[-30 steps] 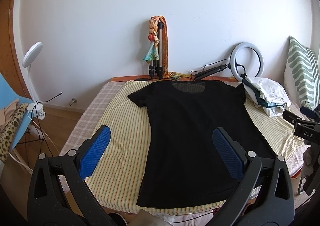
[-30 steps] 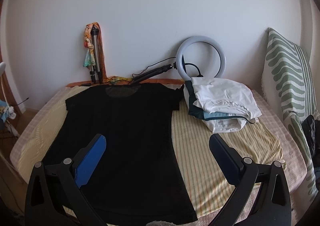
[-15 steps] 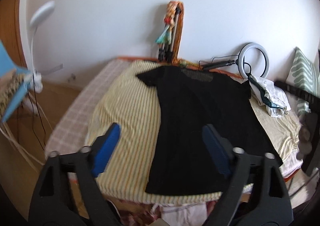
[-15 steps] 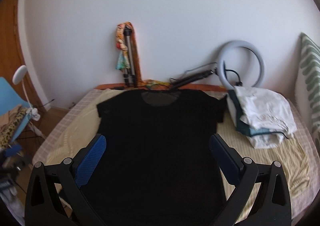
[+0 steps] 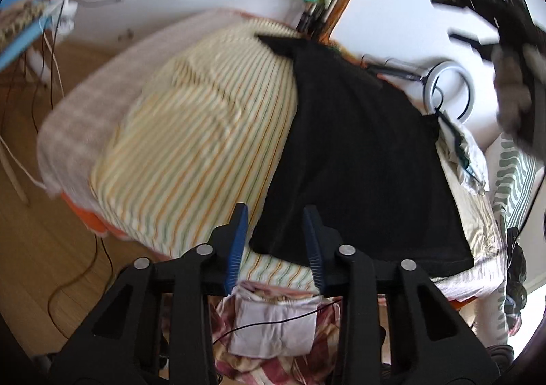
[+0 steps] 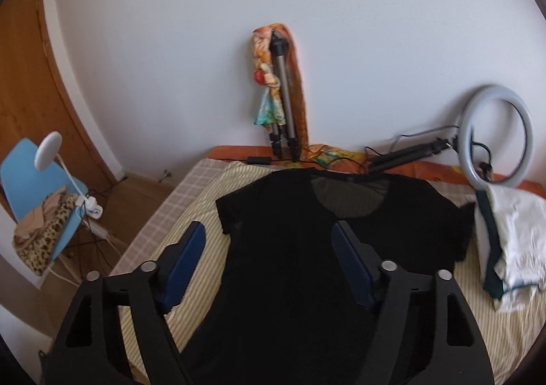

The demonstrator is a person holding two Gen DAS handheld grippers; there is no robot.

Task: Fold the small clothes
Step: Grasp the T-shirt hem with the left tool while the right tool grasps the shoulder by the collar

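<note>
A black T-shirt (image 5: pixel 361 159) lies flat on a striped sheet (image 5: pixel 191 146) on the bed, neck toward the wall. My left gripper (image 5: pixel 274 217) is open with a narrow gap, just above the shirt's near left hem corner, holding nothing. My right gripper (image 6: pixel 269 238) is open and empty above the shirt (image 6: pixel 307 265), near its left sleeve and chest. The right gripper also shows blurred at the top right of the left wrist view (image 5: pixel 505 30).
A pile of folded white and teal clothes (image 6: pixel 508 241) sits on the bed's right side. A ring light (image 6: pixel 494 139) and a tripod with a doll (image 6: pixel 279 91) stand against the wall. A blue chair (image 6: pixel 37 200) stands left of the bed. More cloth (image 5: pixel 273 327) lies below the bed's near edge.
My left gripper has dropped to the shirt's near left corner and its jaws have narrowed. My right gripper has moved left and forward over the shirt and its jaws have also narrowed.
</note>
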